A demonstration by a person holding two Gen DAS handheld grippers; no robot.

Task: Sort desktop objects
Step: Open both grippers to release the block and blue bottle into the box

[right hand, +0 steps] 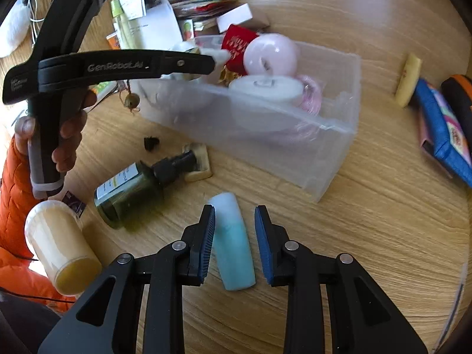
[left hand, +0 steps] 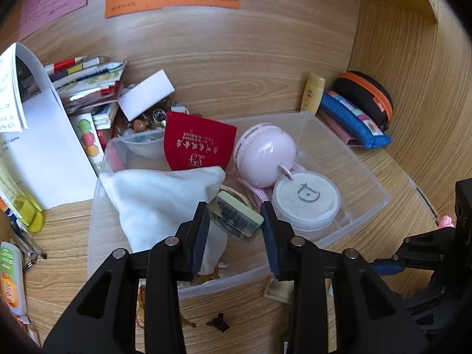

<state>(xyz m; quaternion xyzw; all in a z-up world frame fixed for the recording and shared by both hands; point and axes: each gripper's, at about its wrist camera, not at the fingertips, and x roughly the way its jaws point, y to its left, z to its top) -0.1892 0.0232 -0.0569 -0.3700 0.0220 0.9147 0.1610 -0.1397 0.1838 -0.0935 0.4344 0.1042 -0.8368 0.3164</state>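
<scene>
My left gripper (left hand: 236,221) hangs over the clear plastic box (left hand: 362,162), shut on a small greenish block (left hand: 236,219) that spans the gap between its pads. Below it in the box lie a white cloth pouch (left hand: 159,200), a red pouch (left hand: 200,144), a pink round case (left hand: 265,153) and a white round jar (left hand: 306,200). In the right wrist view a hand holds that gripper (right hand: 216,59) above the box (right hand: 295,147). My right gripper (right hand: 234,236) is low over the table, open. A teal tube (right hand: 234,244) lies between its fingers, with a gap at the right pad.
A dark green pump bottle (right hand: 129,194), a beige block (right hand: 200,162) and a cream jar (right hand: 62,244) lie left of the tube. A yellow bottle (left hand: 312,94), a blue pencil case (left hand: 354,121) and a black-orange case (left hand: 365,94) sit by the wall. Papers and packets (left hand: 44,147) are piled left of the box.
</scene>
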